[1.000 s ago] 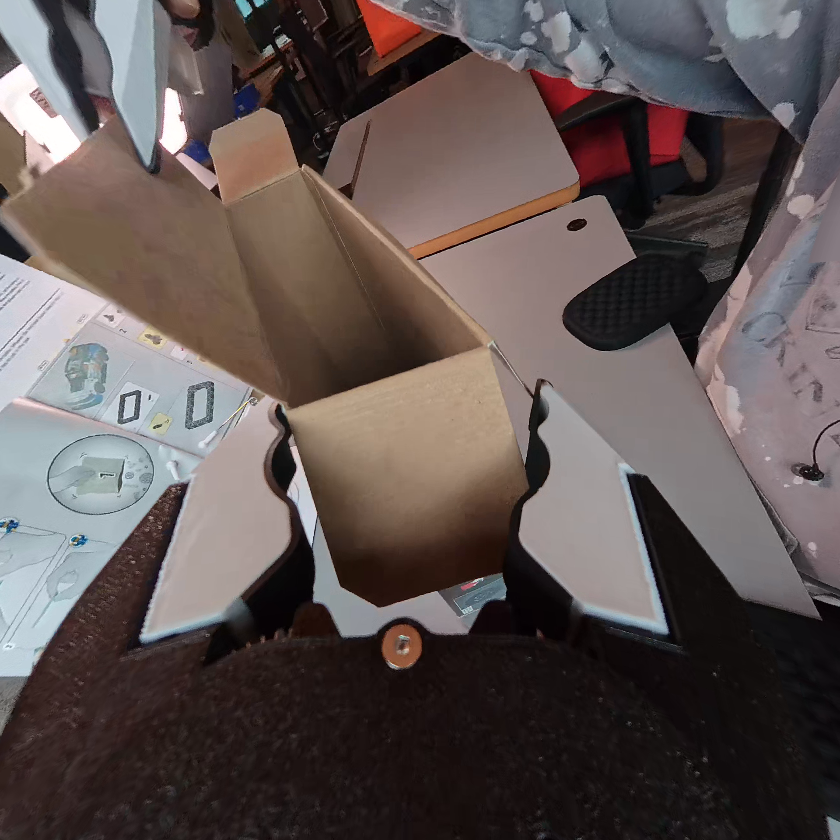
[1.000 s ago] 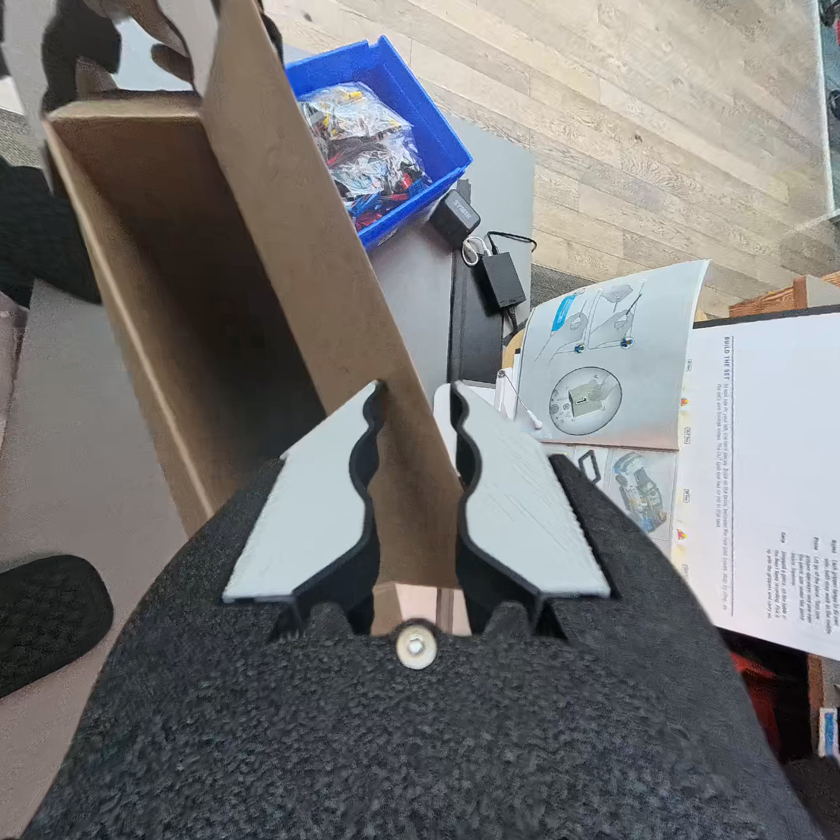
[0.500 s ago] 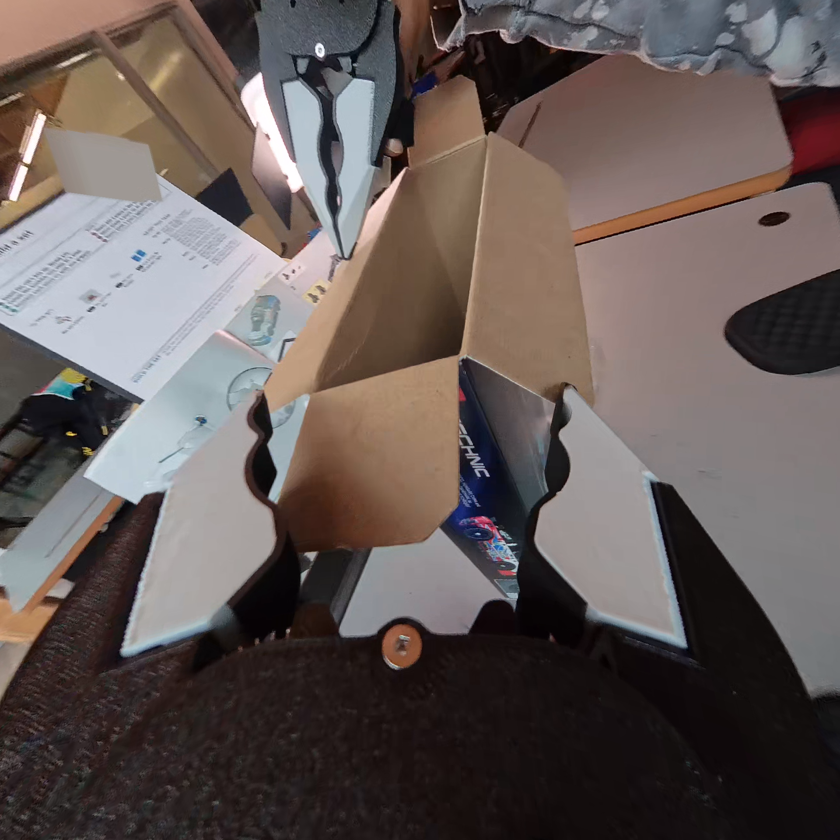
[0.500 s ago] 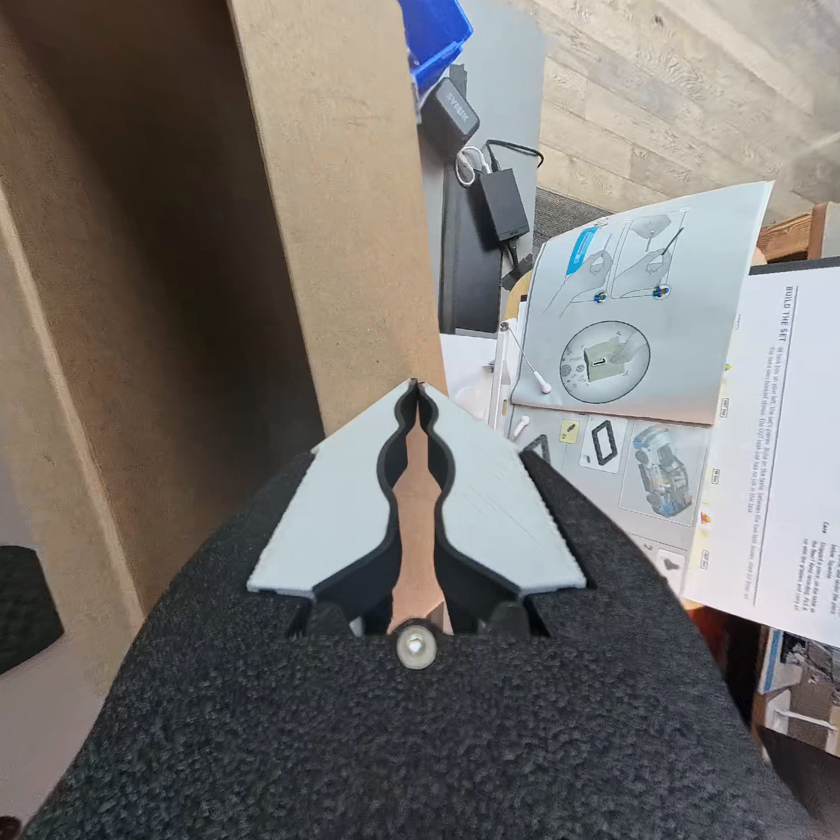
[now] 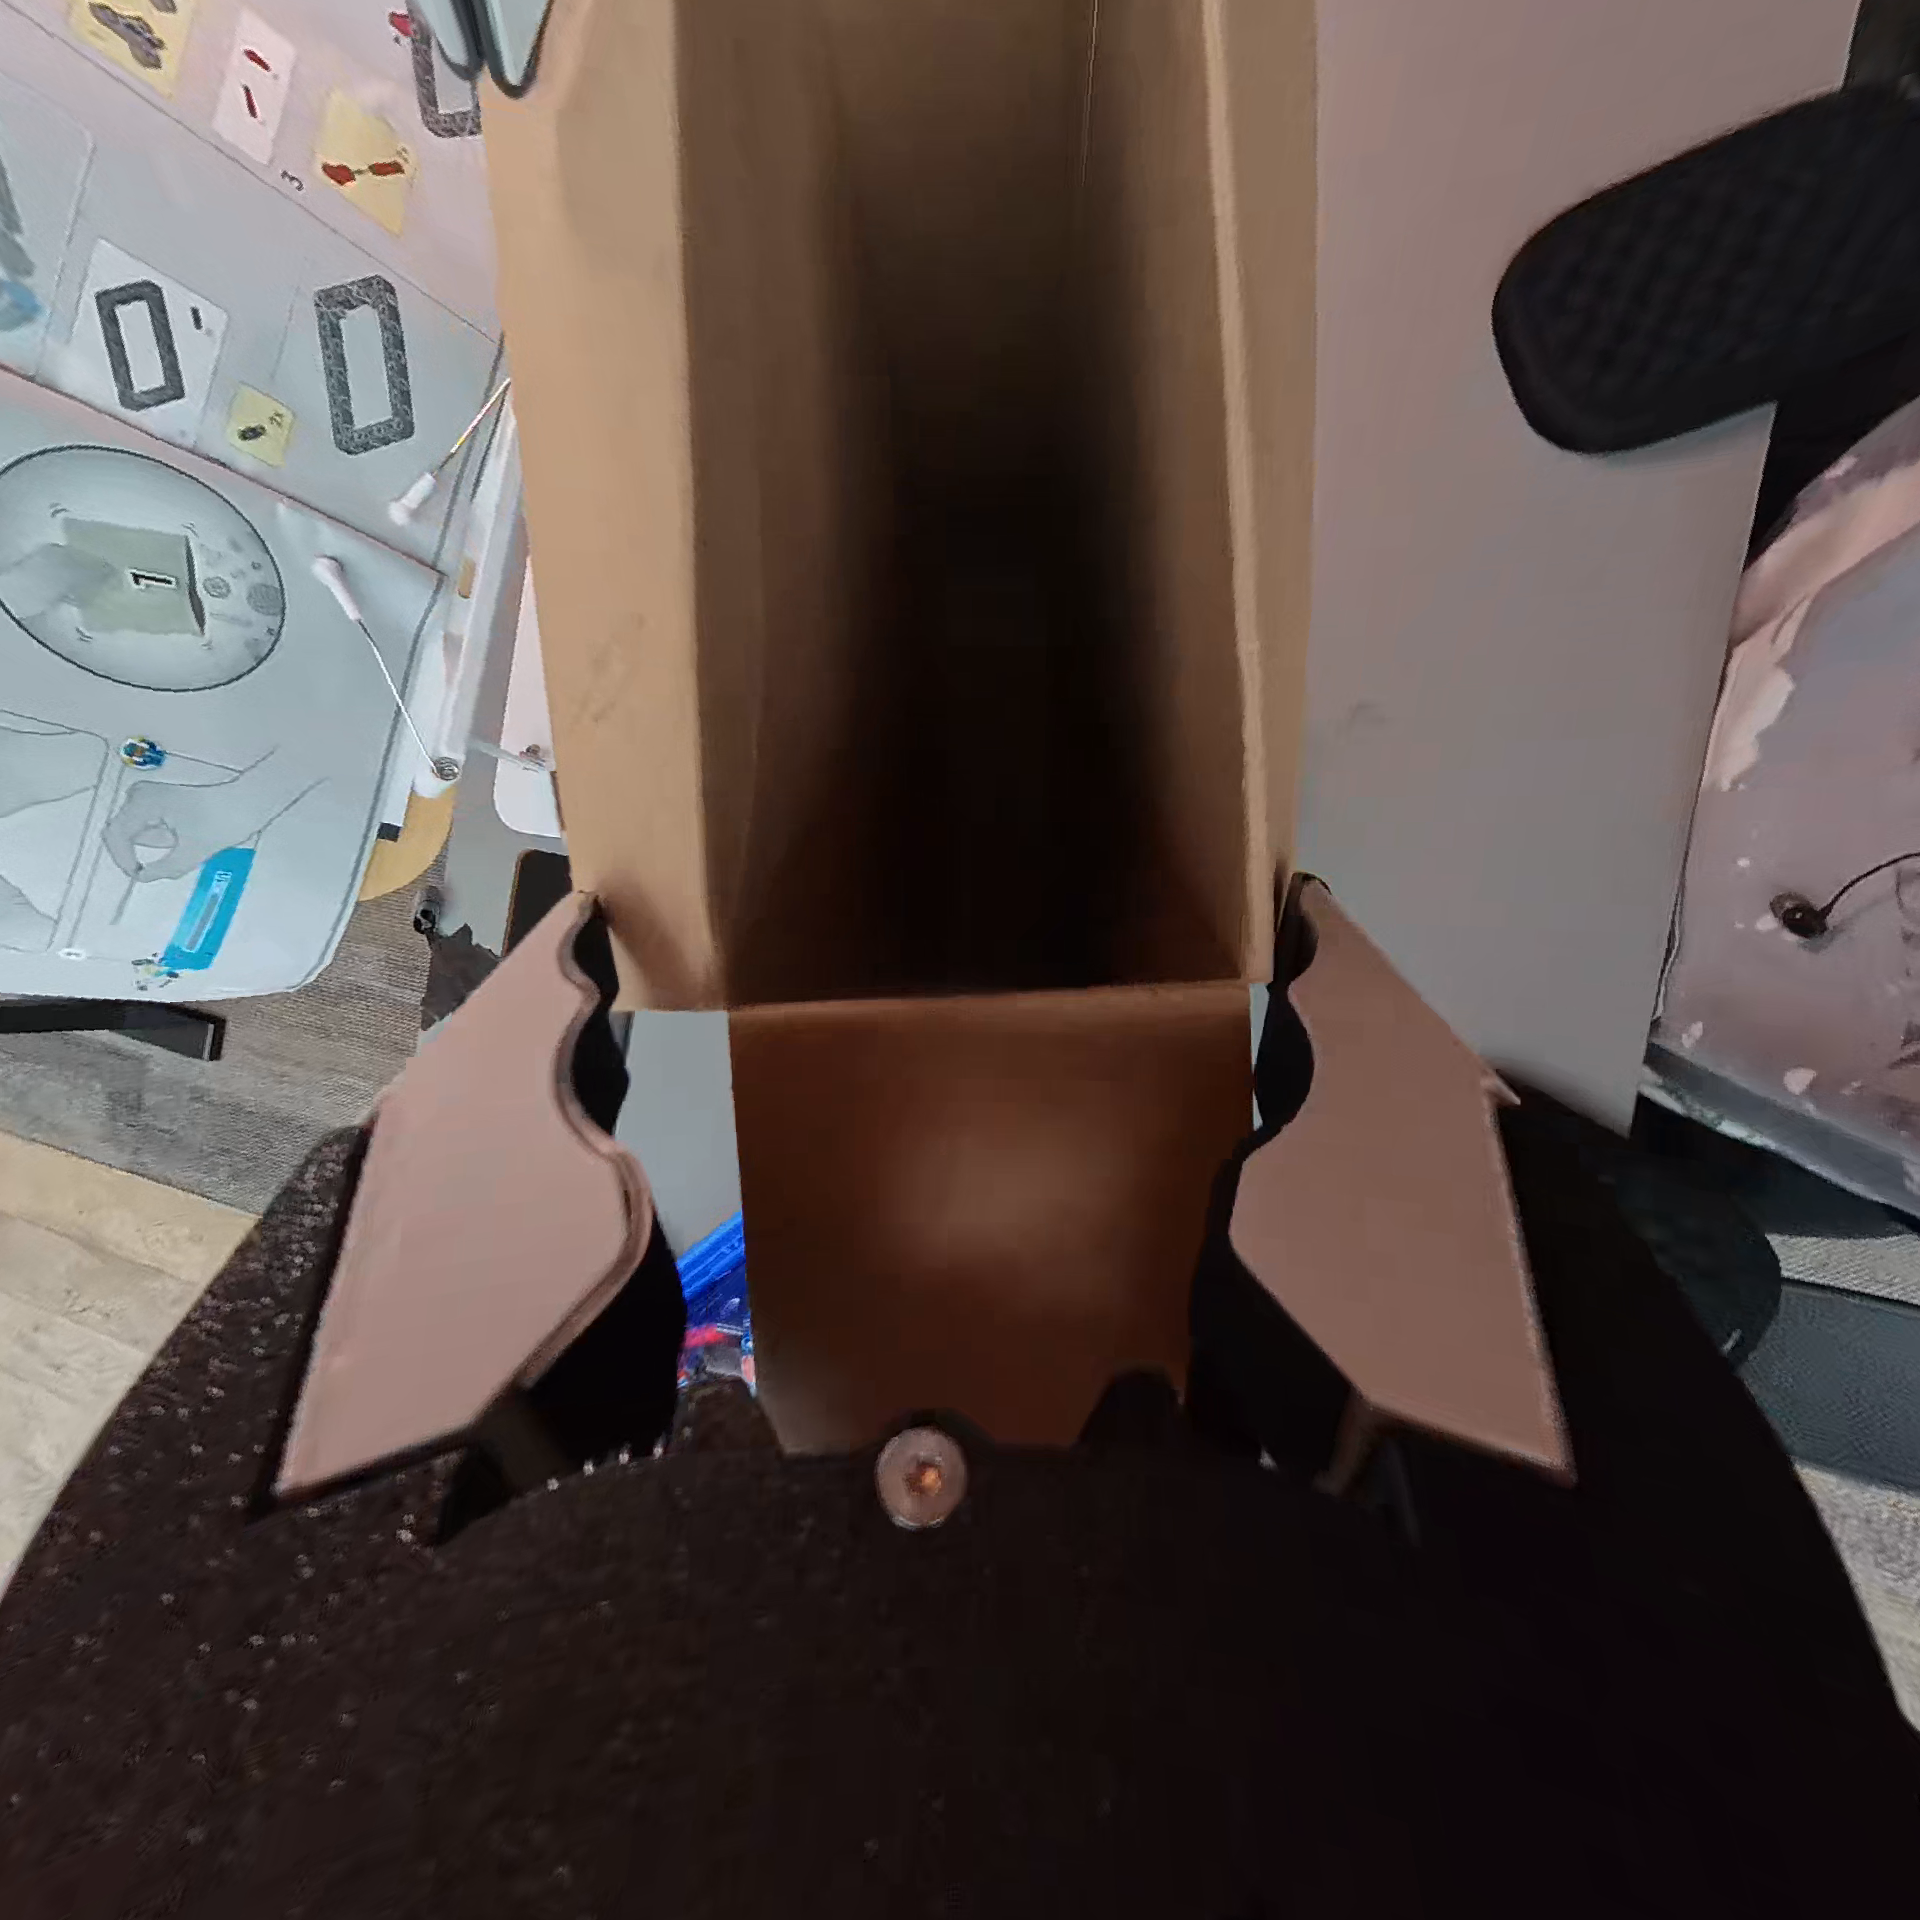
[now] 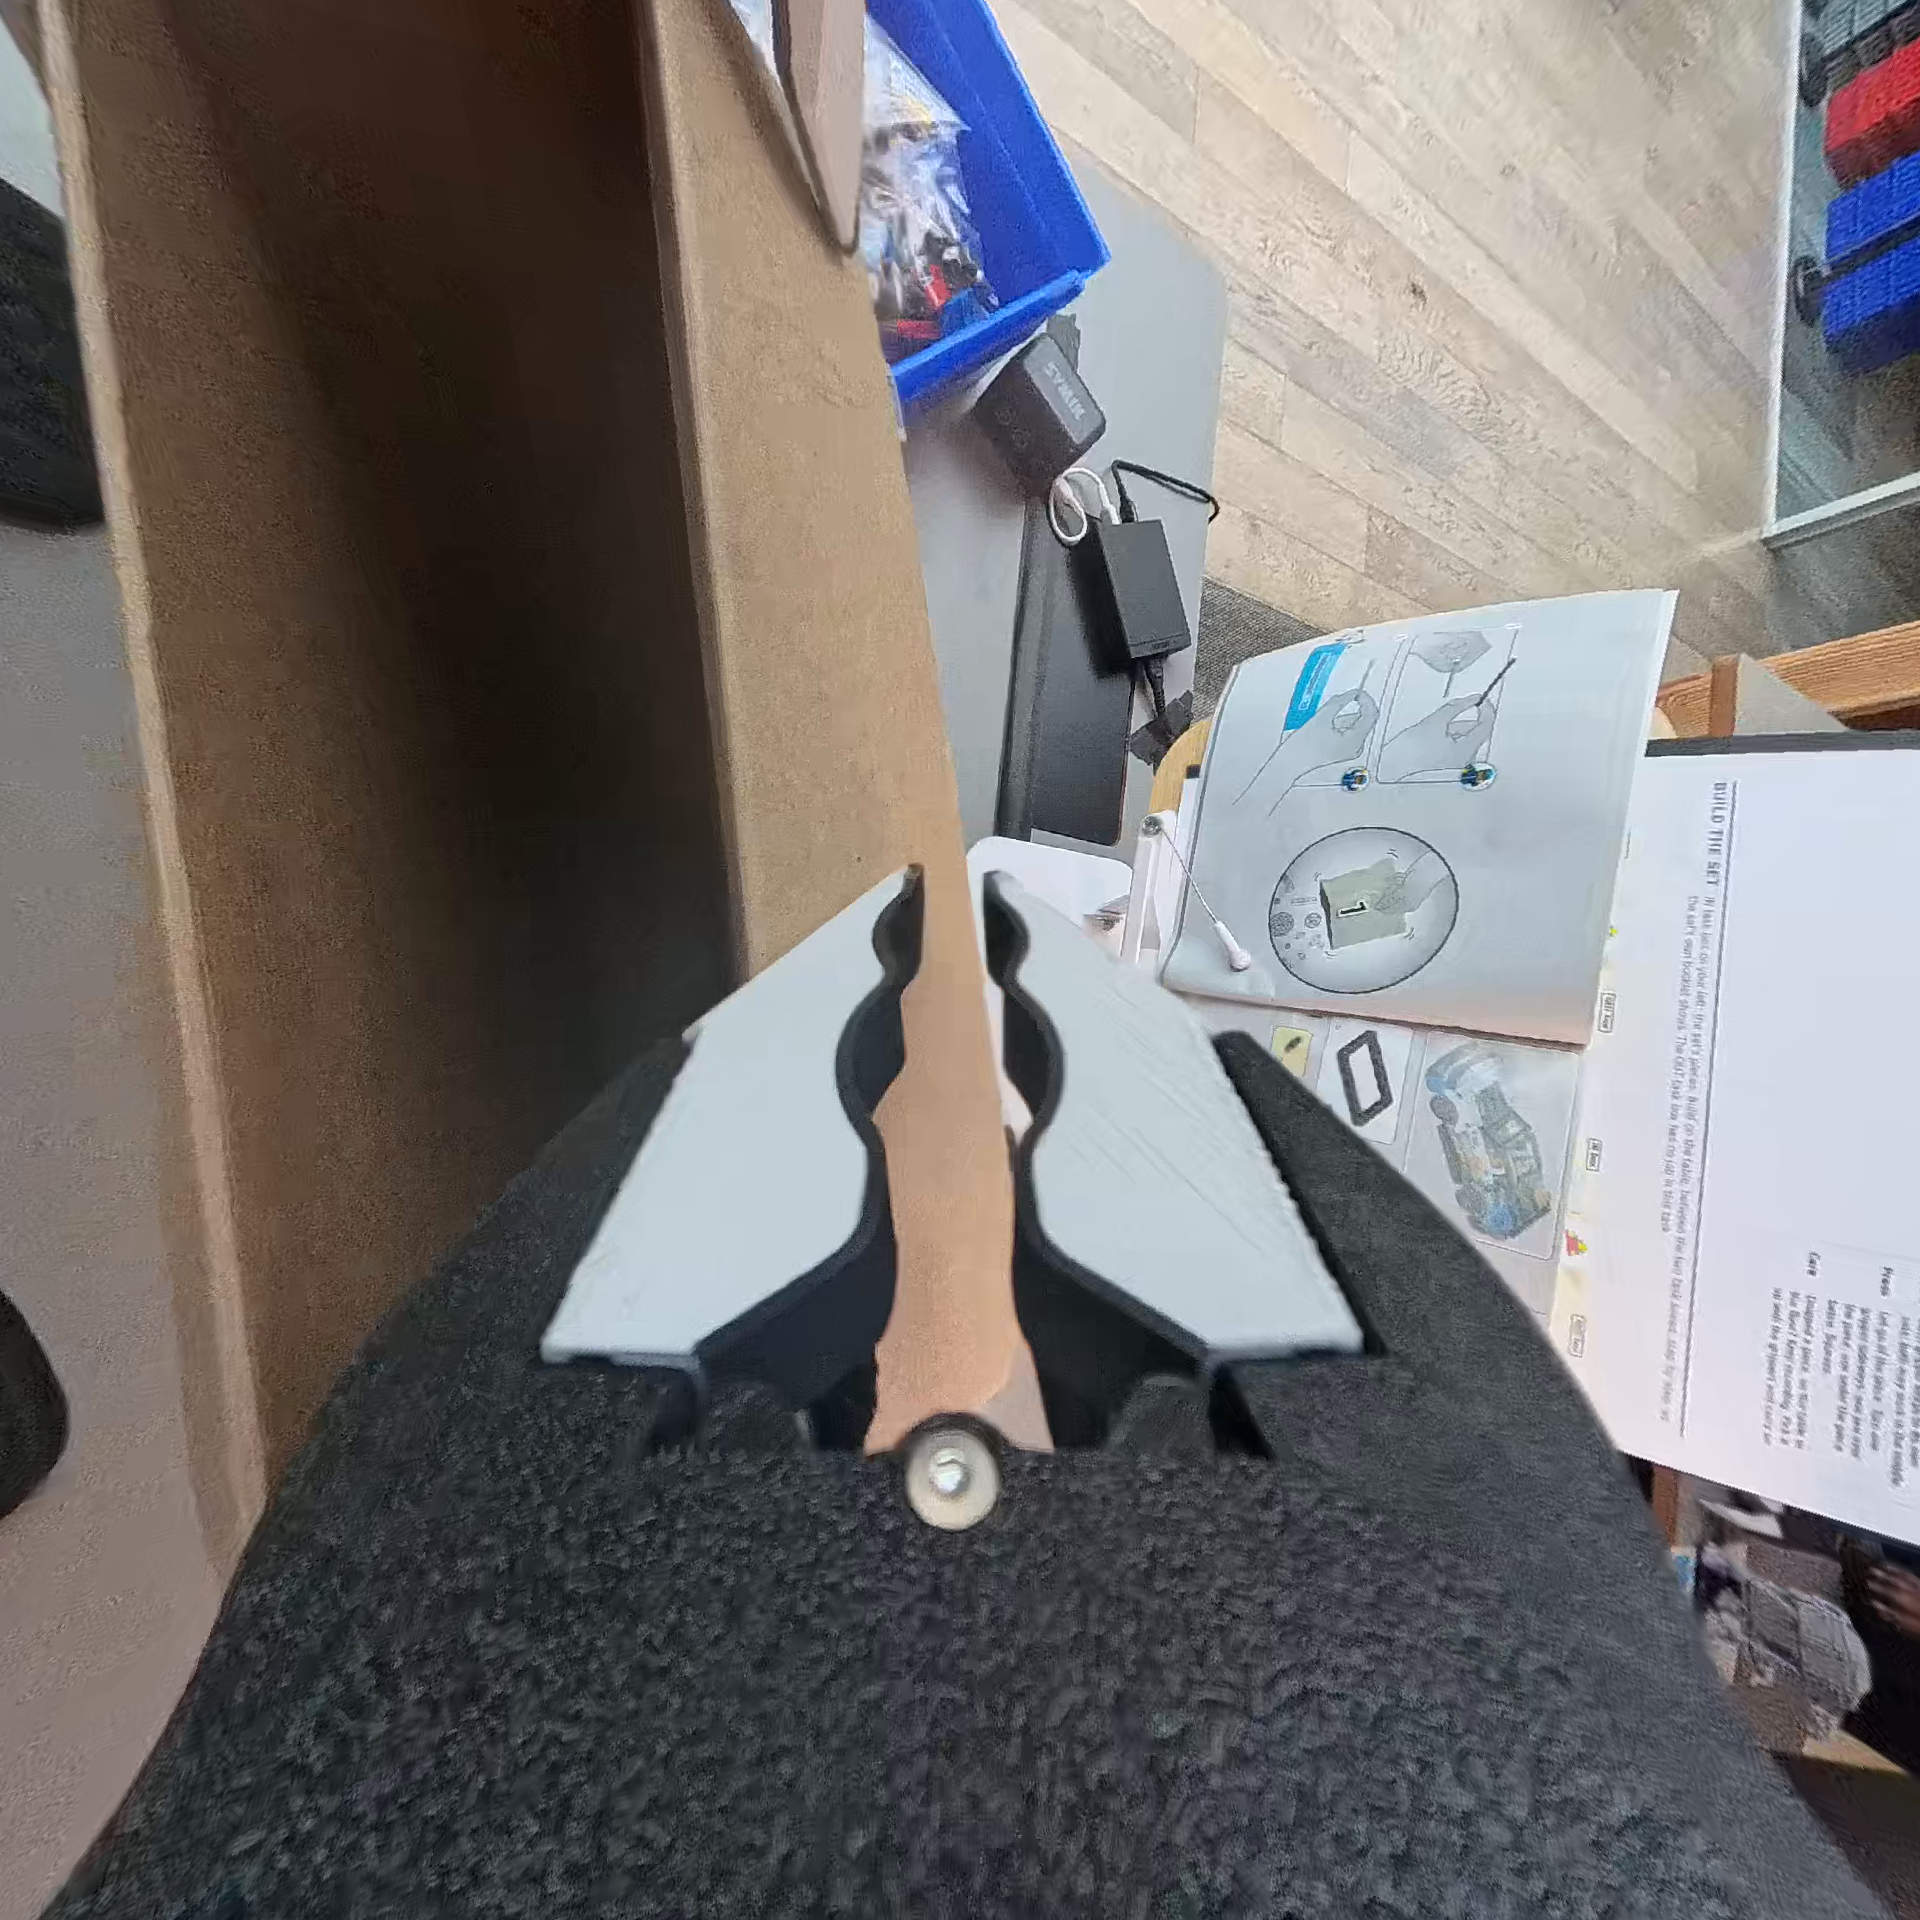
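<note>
An open brown cardboard box (image 5: 779, 520) fills the left wrist view, which looks straight down its dark, empty inside. My left gripper (image 5: 940, 920) spans the box's narrow end with a finger against each side wall, and an end flap (image 5: 987, 1195) lies between them. In the right wrist view the box (image 6: 416, 520) stands at the left. My right gripper (image 6: 951, 883) is nearly closed on the box's long side flap (image 6: 810, 623), which passes between its fingers. The right gripper's tips also show at the top of the left wrist view (image 5: 499, 42).
A grey table (image 5: 1507, 623) lies under the box. An open instruction booklet (image 6: 1403, 831) and a printed sheet (image 6: 1818, 1091) lie to one side. A blue bin of bagged parts (image 6: 997, 208), black power adapters (image 6: 1143, 592) and a black armrest (image 5: 1714, 270) are nearby. Patterned fabric (image 5: 1829, 779) hangs at the right.
The box has swung so the left wrist view now looks straight into it. The right gripper closed on the flap, then its tips parted a little.
</note>
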`<state>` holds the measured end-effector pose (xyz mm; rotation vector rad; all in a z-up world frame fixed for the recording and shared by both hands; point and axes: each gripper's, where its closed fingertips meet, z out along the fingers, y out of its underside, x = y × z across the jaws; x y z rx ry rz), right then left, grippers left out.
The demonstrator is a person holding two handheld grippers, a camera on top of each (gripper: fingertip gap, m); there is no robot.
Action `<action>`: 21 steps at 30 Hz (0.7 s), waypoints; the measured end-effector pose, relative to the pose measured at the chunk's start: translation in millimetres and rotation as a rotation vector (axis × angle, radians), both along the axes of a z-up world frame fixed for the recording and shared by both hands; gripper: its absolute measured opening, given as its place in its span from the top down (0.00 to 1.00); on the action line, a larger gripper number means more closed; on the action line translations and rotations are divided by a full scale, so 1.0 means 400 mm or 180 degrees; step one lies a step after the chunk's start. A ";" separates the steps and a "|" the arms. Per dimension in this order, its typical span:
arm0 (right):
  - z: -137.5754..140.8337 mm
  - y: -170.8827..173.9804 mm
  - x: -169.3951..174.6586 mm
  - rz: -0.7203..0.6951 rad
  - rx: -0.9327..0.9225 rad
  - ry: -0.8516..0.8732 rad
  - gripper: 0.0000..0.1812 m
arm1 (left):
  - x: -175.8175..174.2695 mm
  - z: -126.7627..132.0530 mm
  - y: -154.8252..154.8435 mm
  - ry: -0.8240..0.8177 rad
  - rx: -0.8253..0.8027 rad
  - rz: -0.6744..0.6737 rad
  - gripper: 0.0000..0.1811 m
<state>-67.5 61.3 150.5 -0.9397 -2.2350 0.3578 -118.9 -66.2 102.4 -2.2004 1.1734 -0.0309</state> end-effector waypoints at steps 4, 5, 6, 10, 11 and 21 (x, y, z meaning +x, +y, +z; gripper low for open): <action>0.047 -0.075 0.086 0.0141 -0.0162 0.0070 0.79 | 0.043 -0.017 -0.020 0.0035 0.0048 -0.0194 0.42; 0.046 -0.101 0.121 0.0207 -0.0129 0.0011 0.71 | 0.050 -0.021 -0.026 0.0088 0.0098 -0.0236 0.43; 0.043 -0.128 0.156 0.0238 -0.0109 -0.0048 0.66 | 0.057 -0.024 -0.035 0.0132 0.0143 -0.0269 0.44; -0.033 -0.198 0.276 0.0096 0.0242 -0.0207 0.46 | 0.085 -0.035 -0.064 0.0198 0.0347 -0.0239 0.45; -0.078 -0.180 0.299 -0.0076 0.0609 -0.0303 0.41 | 0.097 -0.040 -0.075 0.0213 0.0422 -0.0234 0.45; -0.291 -0.204 0.378 -0.0369 0.2142 0.0317 0.46 | 0.219 -0.203 -0.204 0.0665 0.1584 -0.0448 0.44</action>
